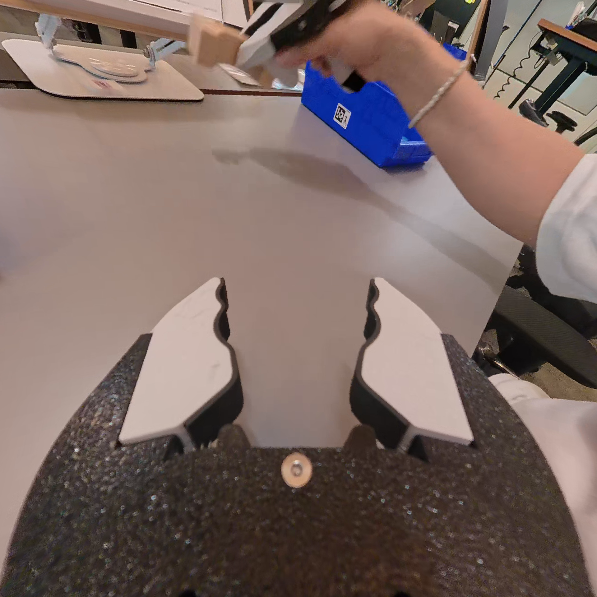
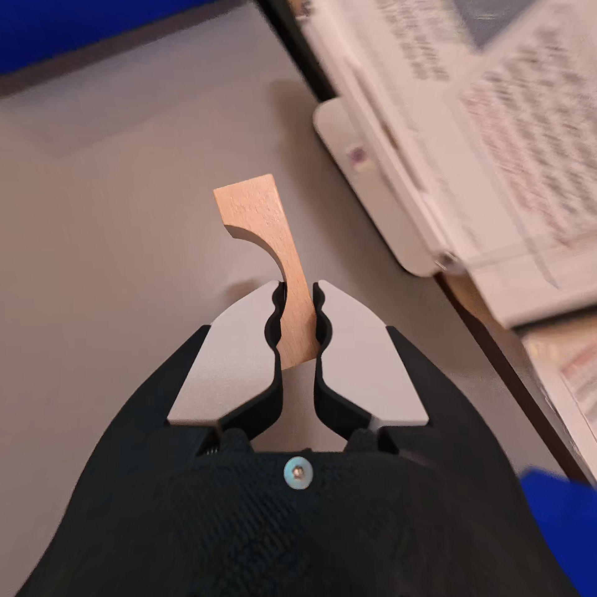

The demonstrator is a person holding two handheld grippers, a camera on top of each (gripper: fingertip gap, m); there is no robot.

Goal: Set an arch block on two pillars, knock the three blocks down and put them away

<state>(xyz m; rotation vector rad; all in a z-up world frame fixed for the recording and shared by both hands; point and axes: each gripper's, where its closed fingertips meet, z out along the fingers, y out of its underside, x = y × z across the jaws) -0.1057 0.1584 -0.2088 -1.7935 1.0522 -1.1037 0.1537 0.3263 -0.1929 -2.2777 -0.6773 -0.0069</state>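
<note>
My right gripper is shut on a light wooden arch block, which sticks out past the fingertips above the grey table. In the left wrist view the right gripper is held up in the air by a hand at the far side, with the wooden block at its tip. My left gripper is open and empty, low over the bare grey table.
A blue plastic bin with a square tag stands at the table's far right. A white board with flat cut-out shapes lies at the far left. White printed papers and a white board lie beyond the table's edge. An office chair stands on the right. There is about 30 cm between the tips of the two grippers.
</note>
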